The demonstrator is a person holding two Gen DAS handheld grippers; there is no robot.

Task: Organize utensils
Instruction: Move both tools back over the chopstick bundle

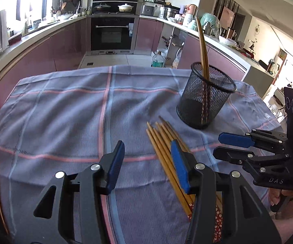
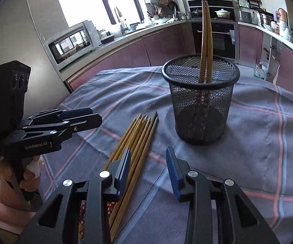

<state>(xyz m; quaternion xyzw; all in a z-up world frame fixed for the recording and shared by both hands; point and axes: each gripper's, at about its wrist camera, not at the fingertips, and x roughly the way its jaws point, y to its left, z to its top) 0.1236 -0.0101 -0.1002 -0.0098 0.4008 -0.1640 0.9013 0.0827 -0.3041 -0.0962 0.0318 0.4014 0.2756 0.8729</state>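
Left wrist view: the left claw (image 1: 147, 162) stands part open and empty above the checked cloth (image 1: 65, 111) that covers the tabletop, its right-hand blue pad in front of the bundle of loose chopsticks (image 1: 162, 140) lying at lower centre of the frame. At the right edge the right claw (image 1: 225, 146) reaches in, its jaws also parted with nothing between them. The mesh cup (image 1: 205, 99) stands upright just beyond the chopstick tips, at centre right, with a pair of chopsticks (image 1: 203, 50) already standing in it and leaning on the rim.

Right wrist view: the same cup (image 2: 200, 101) sits above centre, the bundle (image 2: 138, 138) runs from lower left up toward it, and the left-hand pad of the right claw (image 2: 148, 172) overlaps the sticks while the claw is empty.

Judged from this, one pair is sorted and the step in hand is picking up the next sticks from the bundle. The next move calls for lowering one claw so its pads straddle one or two sticks near mid-length, closing, then lifting and tipping them upright over the cup's mouth.

The sticks lie packed side by side, so taking only a few could drag the neighbours or roll them. The soft, wrinkled cloth may bunch under the pads. The two claws are near each other over the same bundle and could collide. The standing pair narrows the free part of the cup mouth. The kitchen counters, oven (image 1: 114, 32) and microwave (image 2: 71, 42) are well apart.
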